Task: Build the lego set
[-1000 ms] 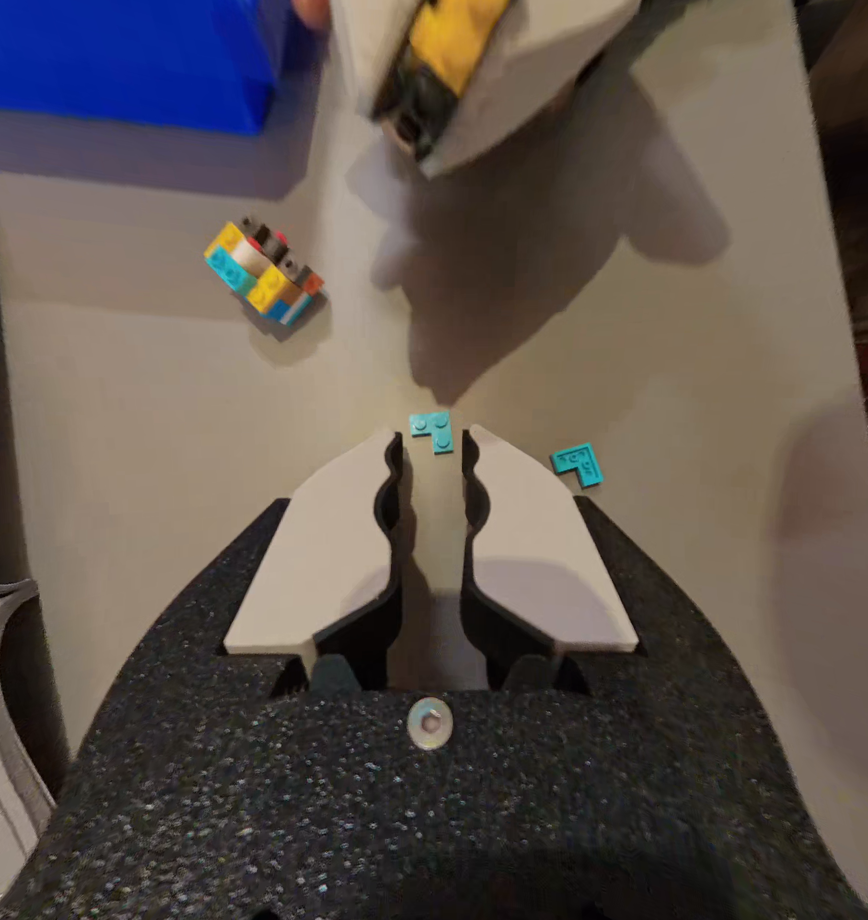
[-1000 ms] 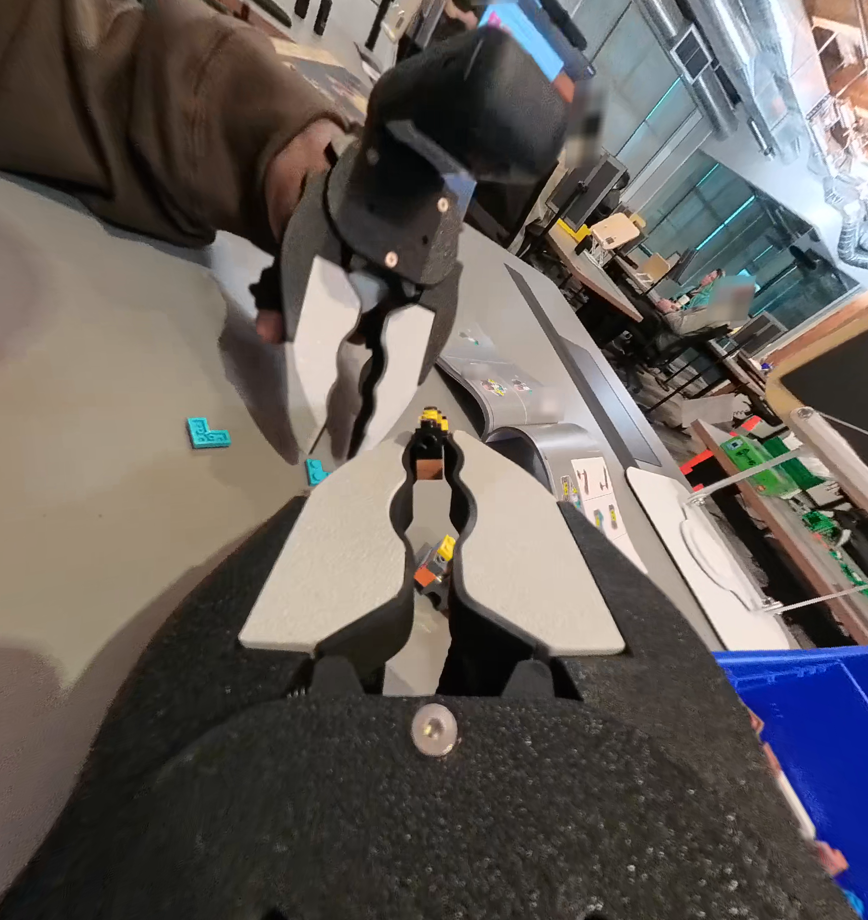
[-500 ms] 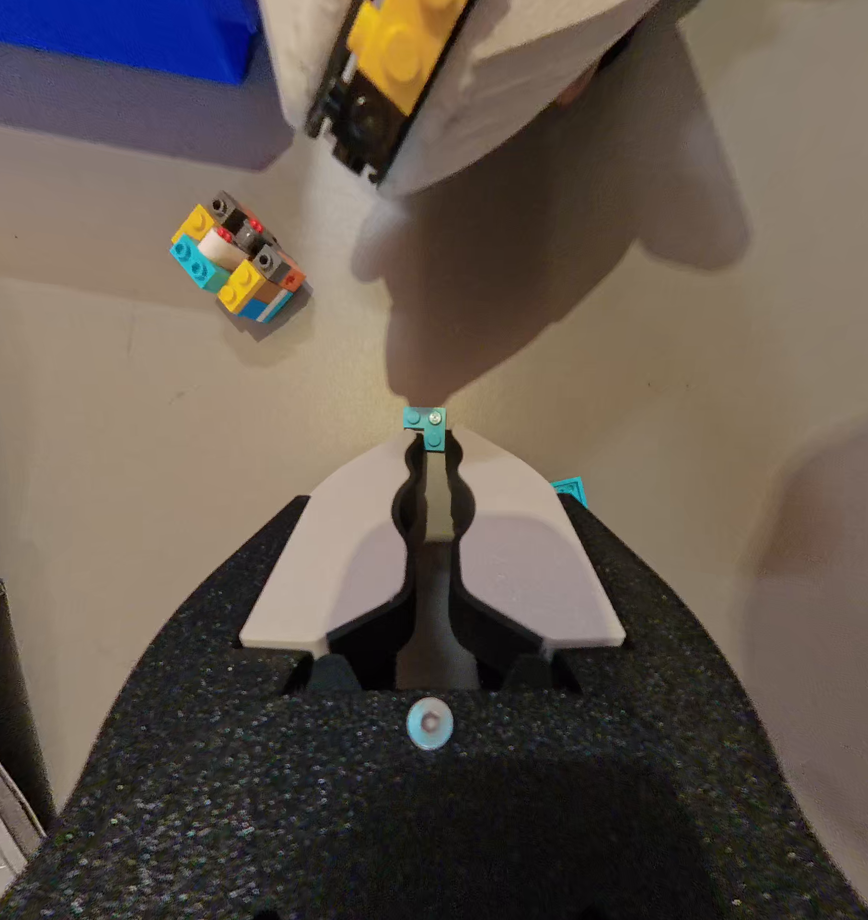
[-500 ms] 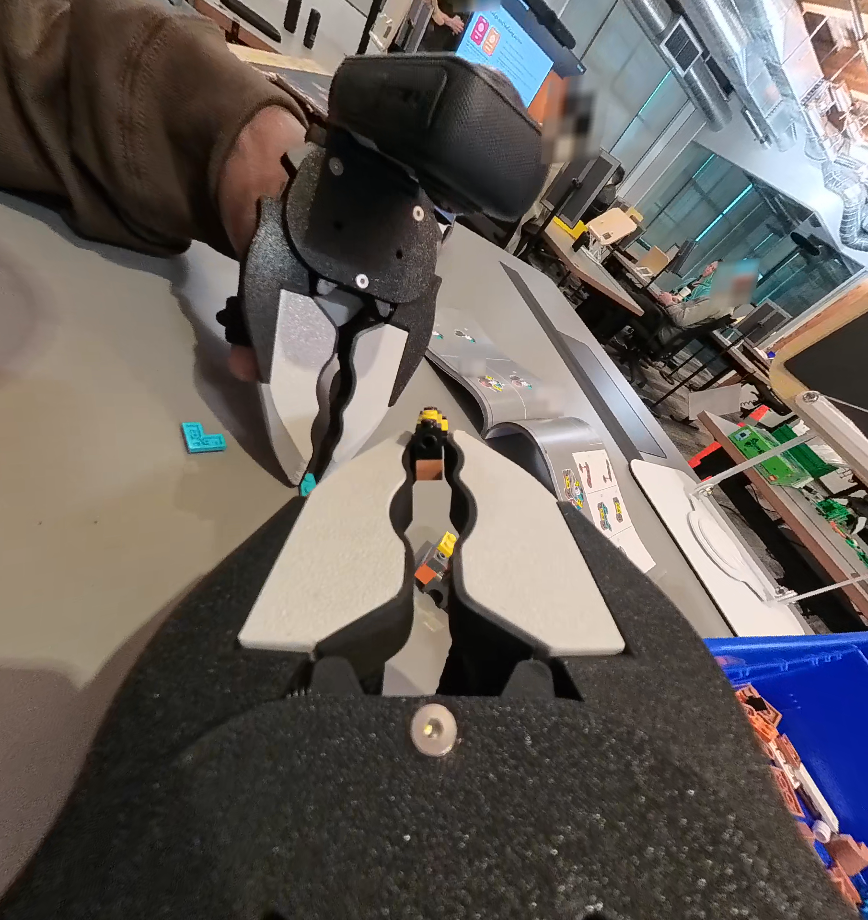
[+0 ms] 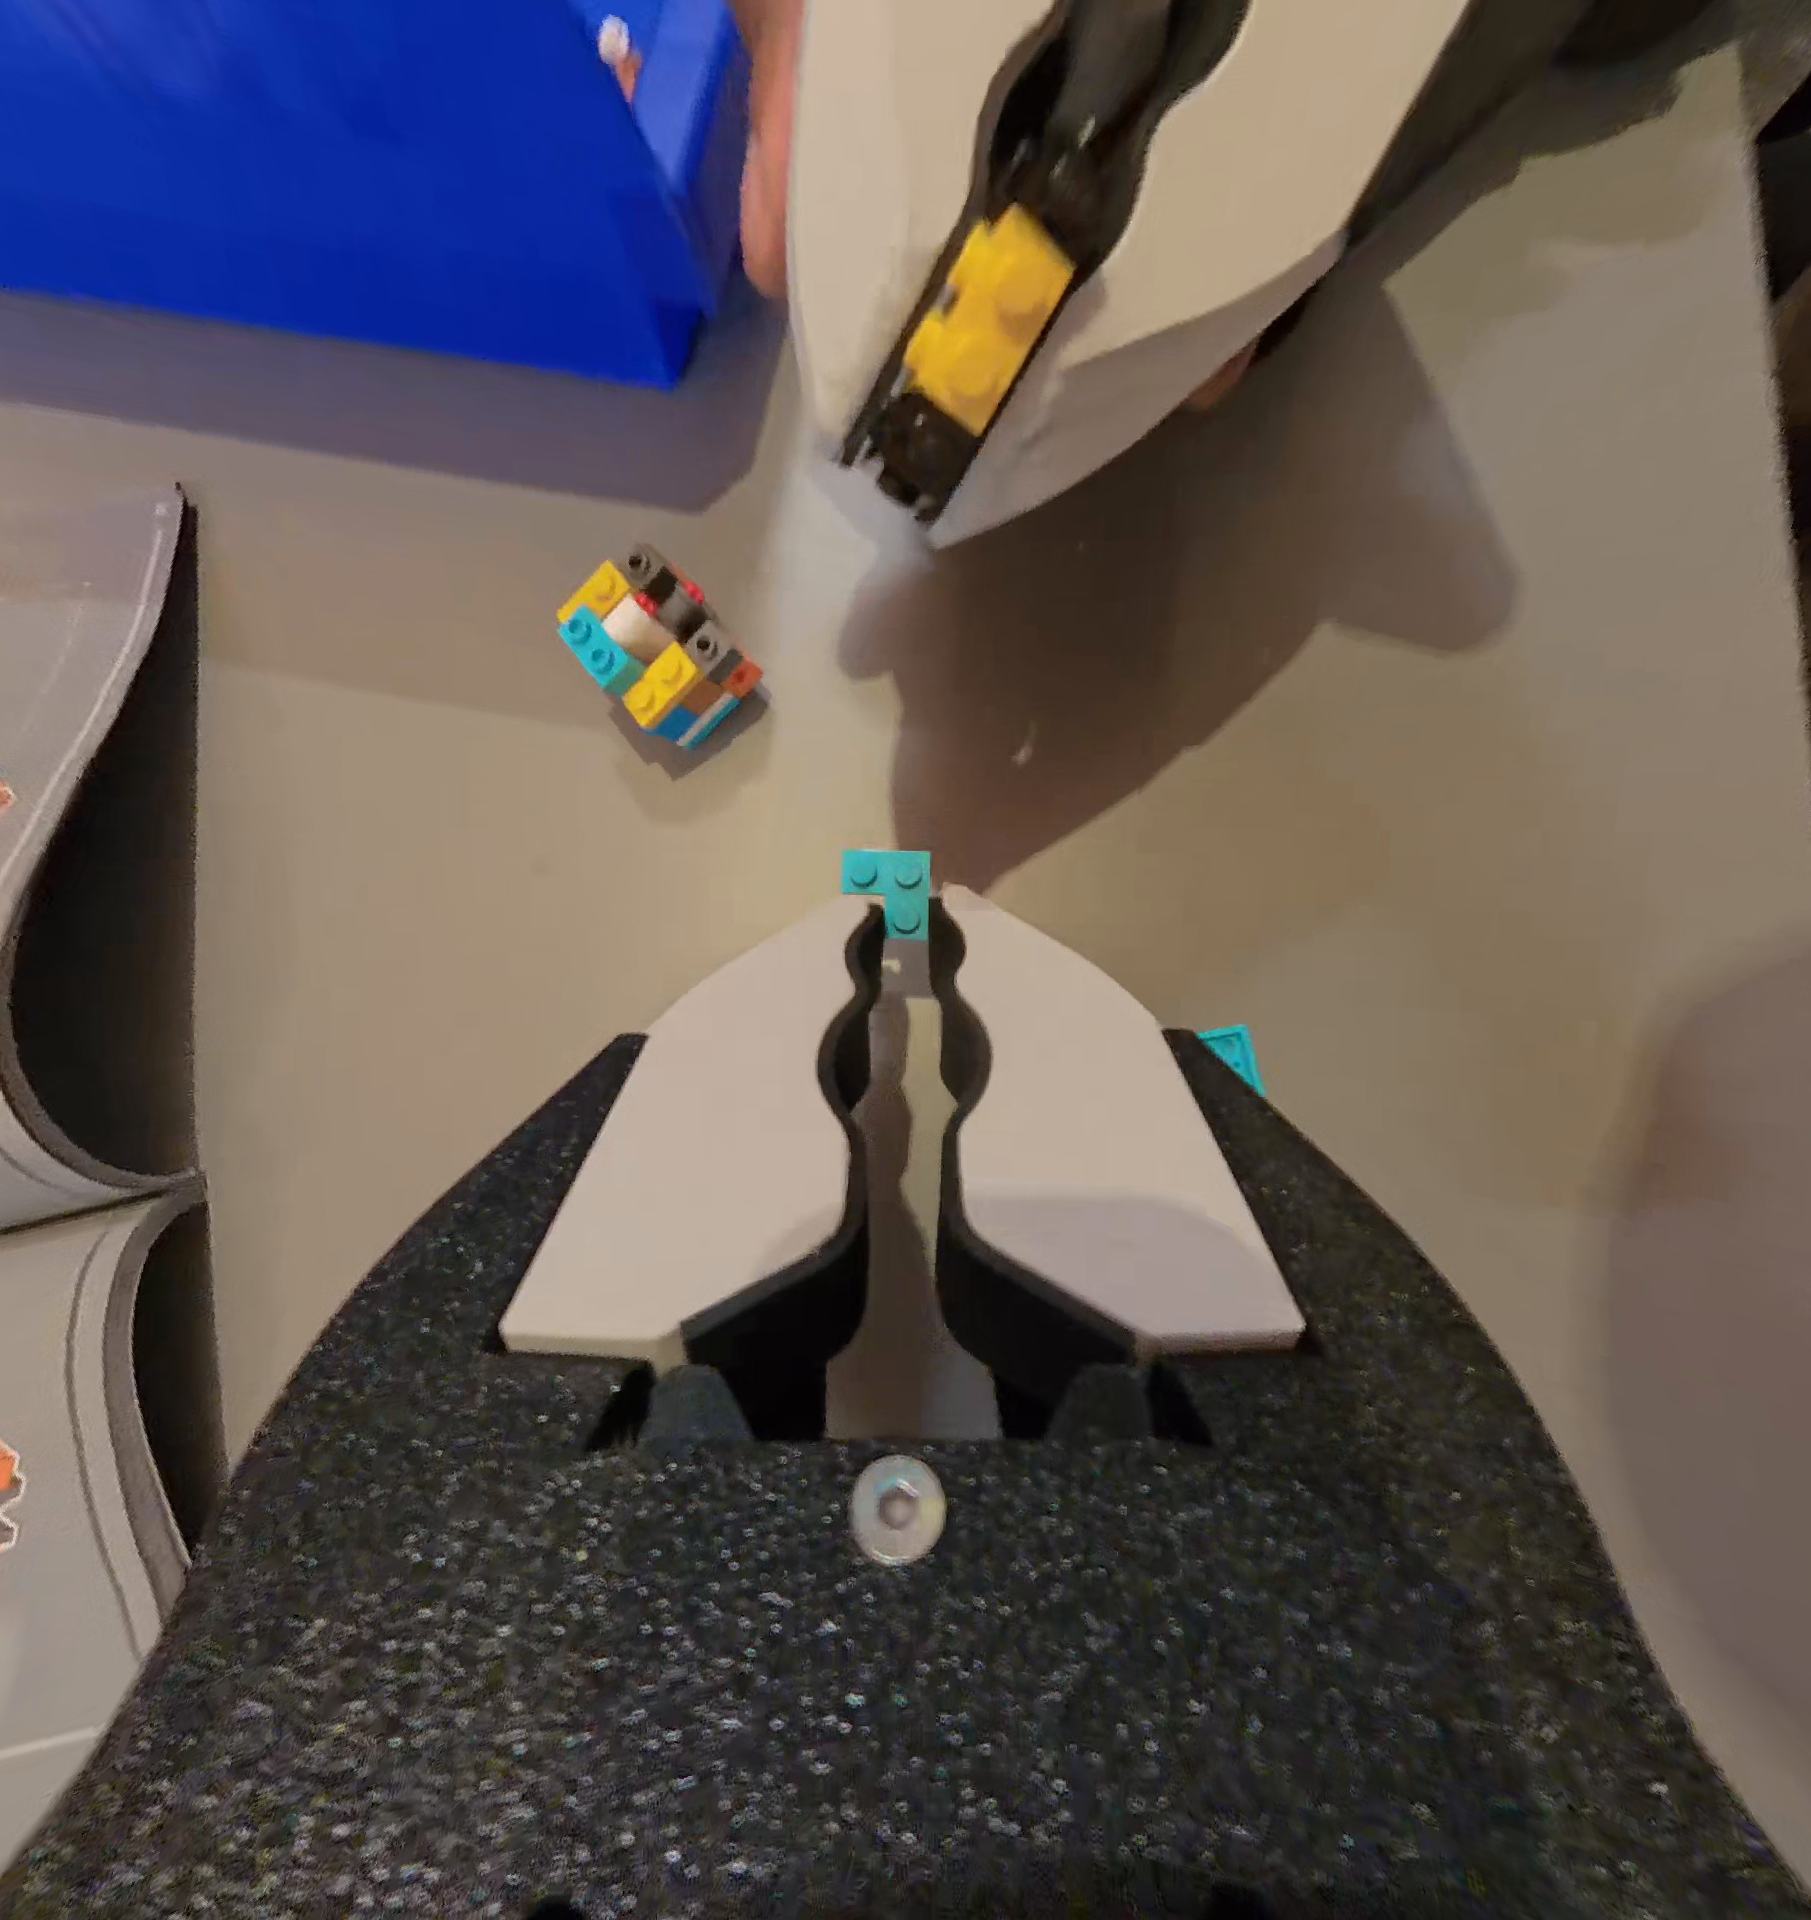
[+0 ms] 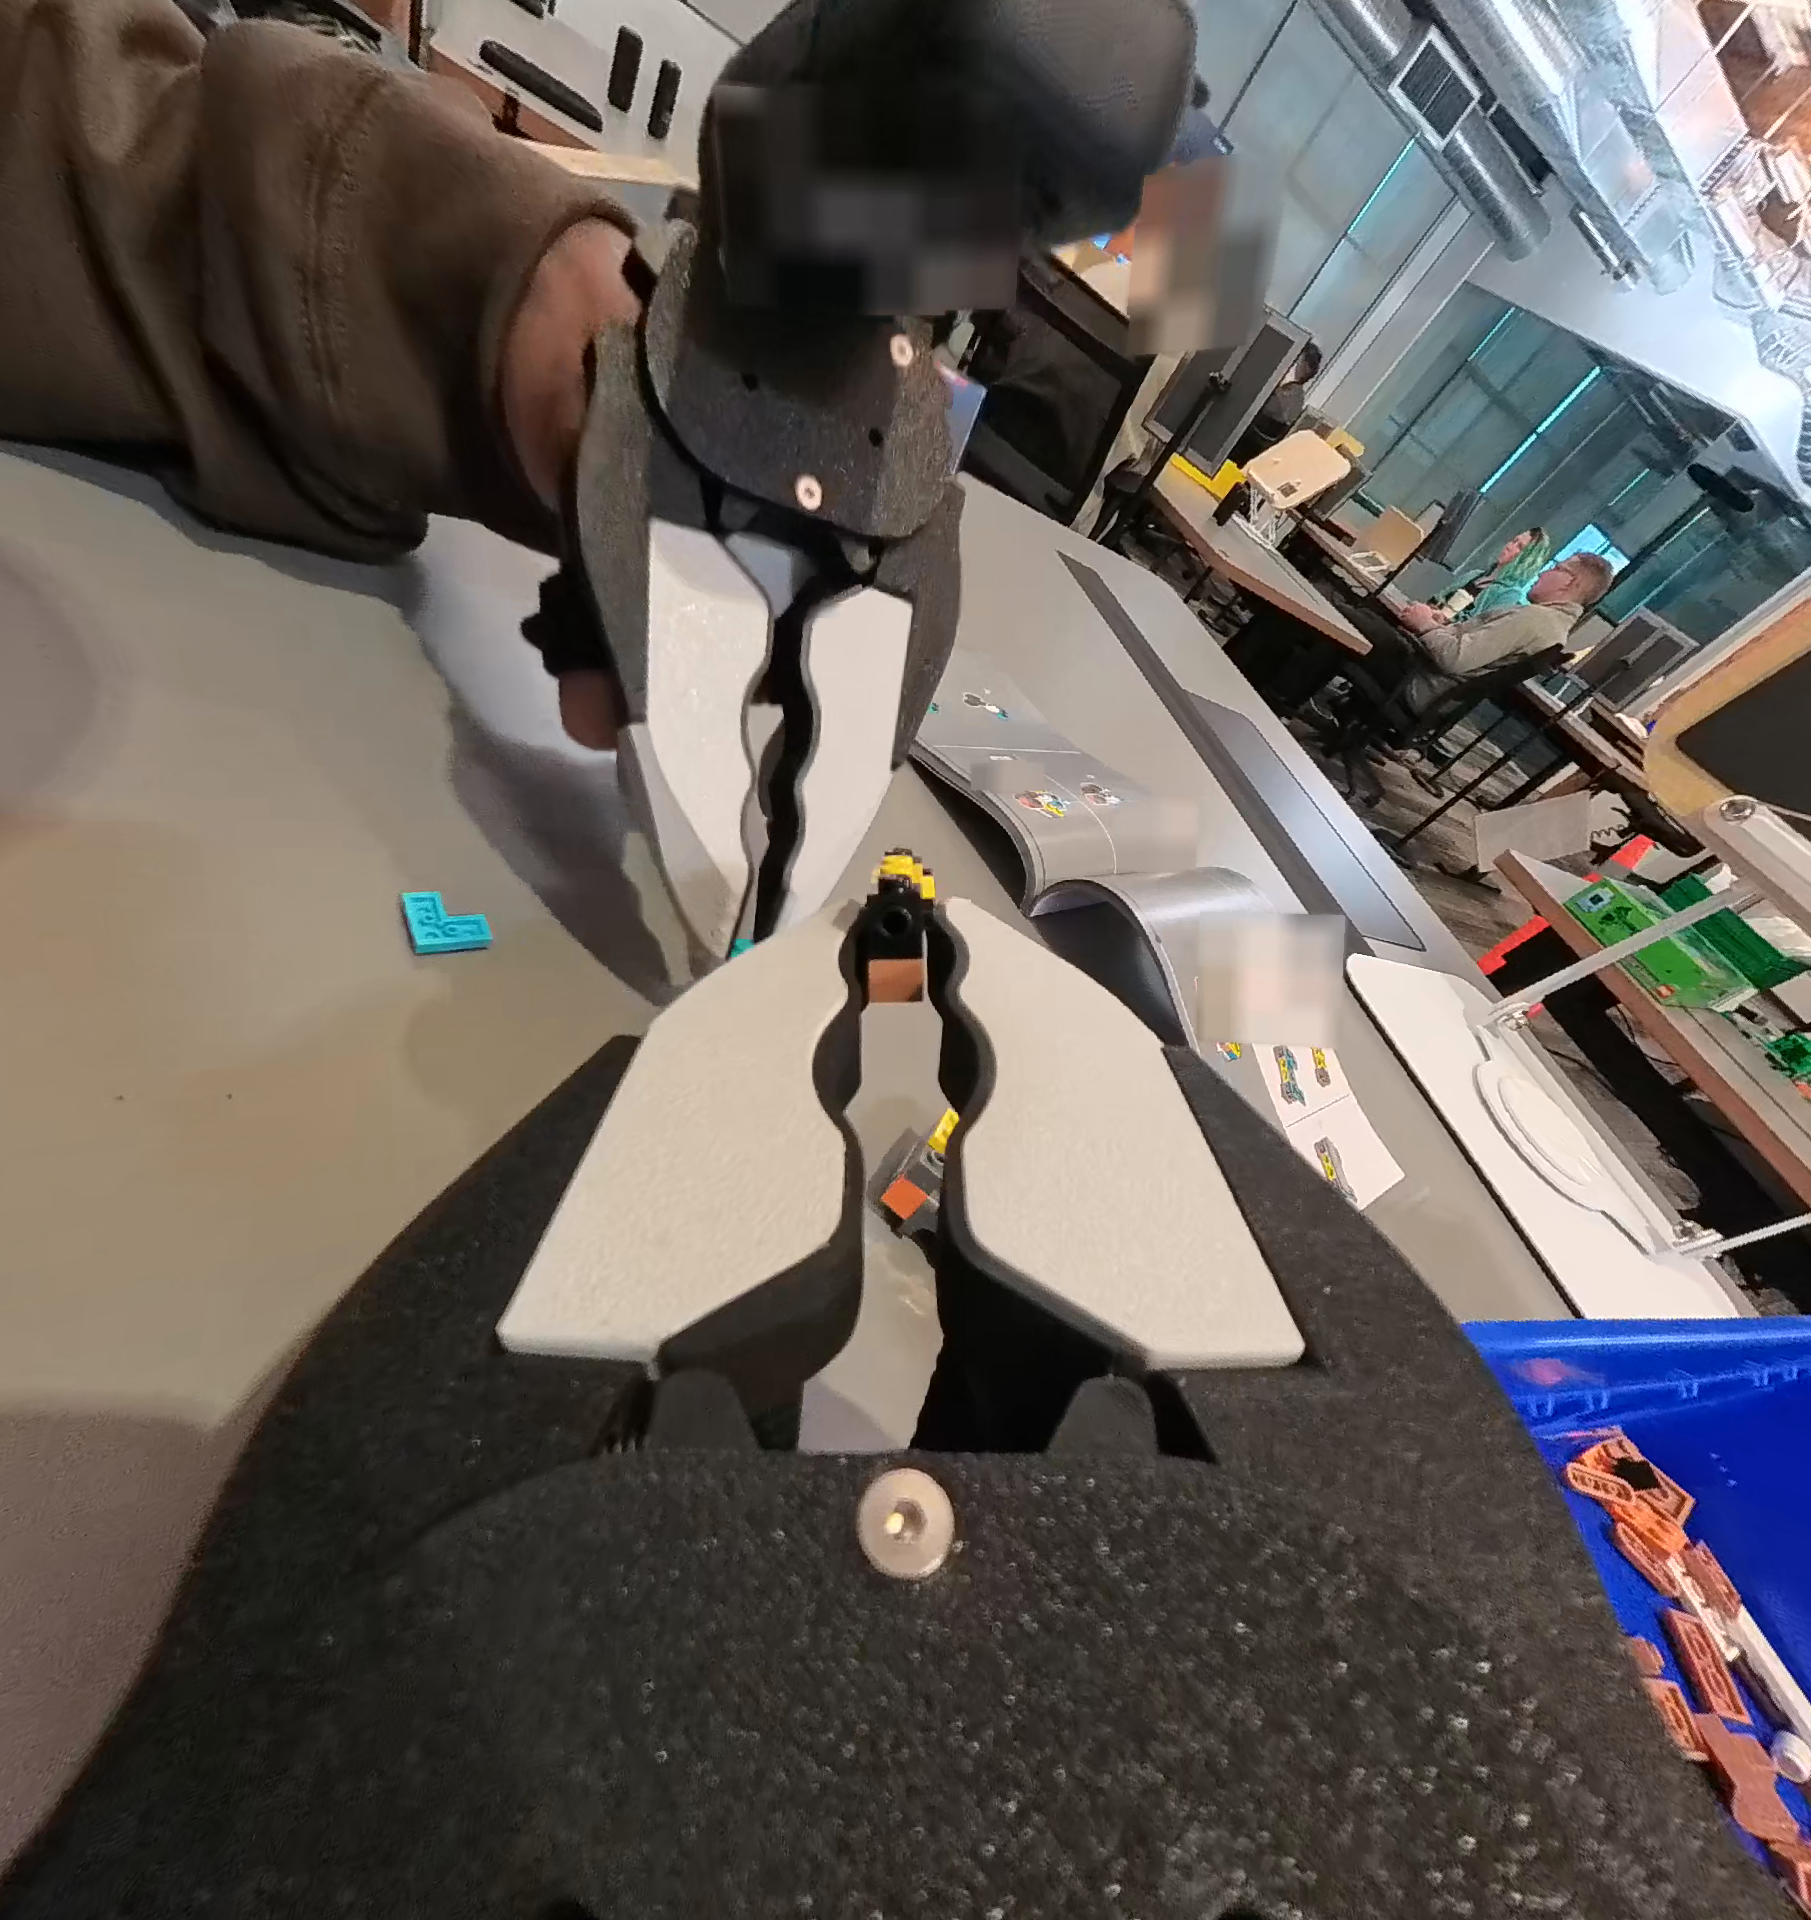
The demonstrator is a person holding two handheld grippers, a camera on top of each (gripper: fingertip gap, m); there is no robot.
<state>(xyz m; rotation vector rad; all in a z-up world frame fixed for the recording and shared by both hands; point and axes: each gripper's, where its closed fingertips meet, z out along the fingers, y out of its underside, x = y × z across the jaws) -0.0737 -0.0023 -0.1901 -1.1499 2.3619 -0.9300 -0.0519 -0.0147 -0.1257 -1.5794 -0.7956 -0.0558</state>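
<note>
My left tool (image 5: 903, 914) was pinched nearly shut on one leg of a small teal corner plate (image 5: 888, 881), whose other leg stuck out past the tips to the left. The plate looked to be off the tabletop (image 5: 1400, 831), though I couldn't be sure of that from the wrist view. A second teal corner plate (image 6: 442, 923) lay flat just off the tool's right shoulder, half hidden by the tool body in the left view.

My right tool (image 6: 896, 925) was closed on a short stack of bricks (image 6: 896, 935): yellow at the far end, black in the middle, a brown piece nearest the palm. Seen from the left tool, that stack (image 5: 968, 343) sat up ahead and slightly right, studs toward me.

Ahead and left of the left tool, a partly built block of yellow, teal, grey and orange bricks (image 5: 657, 655) stood on the tabletop, with the blue bin (image 5: 309, 156) of spare parts beyond it. An open instruction booklet (image 5: 39, 831) lay off to the left.

I judged this to be the joining step: corner plate in one tool, stack in the other. Next I'd need to bring the two together, square the plate to the stack's studs, and press firmly without letting the thin plate twist out of the narrow hold.
</note>
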